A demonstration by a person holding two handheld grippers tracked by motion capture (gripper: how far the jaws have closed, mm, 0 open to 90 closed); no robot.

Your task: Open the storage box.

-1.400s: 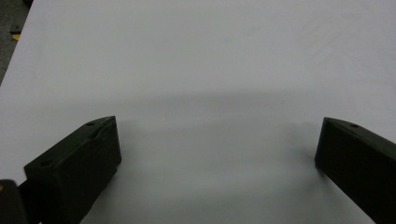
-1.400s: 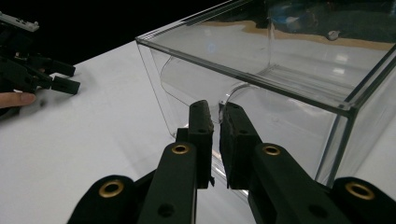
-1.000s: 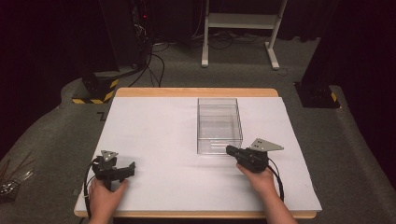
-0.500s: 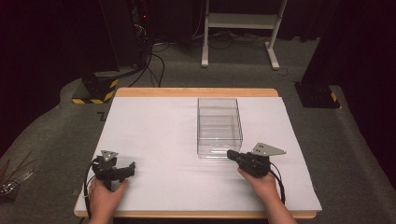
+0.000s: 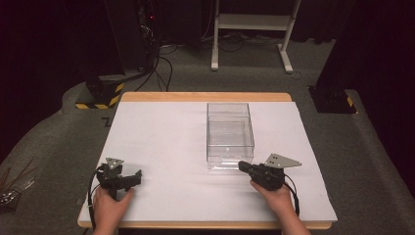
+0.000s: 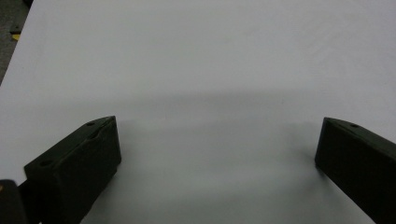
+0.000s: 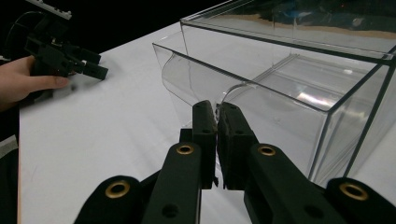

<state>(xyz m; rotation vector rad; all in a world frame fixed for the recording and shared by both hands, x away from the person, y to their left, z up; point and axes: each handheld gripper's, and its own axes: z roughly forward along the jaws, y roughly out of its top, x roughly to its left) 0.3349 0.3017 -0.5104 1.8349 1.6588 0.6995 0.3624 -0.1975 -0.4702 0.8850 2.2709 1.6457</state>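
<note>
A clear plastic box [image 5: 230, 132] stands on the white table [image 5: 161, 137], right of the middle. Its inner drawer [image 7: 261, 100] has a curved clear front lip [image 7: 187, 77]. My right gripper [image 5: 241, 165] sits at the box's near end, jaws pinched together on a thin edge of that lip, as the right gripper view [image 7: 216, 109] shows. My left gripper [image 5: 137, 176] rests at the table's near left corner, held by a hand. In the left gripper view its jaws [image 6: 217, 140] stand wide apart over bare white surface. The left gripper [image 7: 65, 58] also appears far off in the right gripper view.
Grey carpet surrounds the table. A yellow-and-black striped base [image 5: 98, 95] sits past the far left corner and a dark block [image 5: 335, 100] past the far right. A white stand [image 5: 249, 29] and cables lie behind. Small tools [image 5: 12, 193] lie on the floor at left.
My right gripper has drawn back a little toward the near edge, and the clear box's front now reaches slightly nearer. The left gripper has stayed put.
</note>
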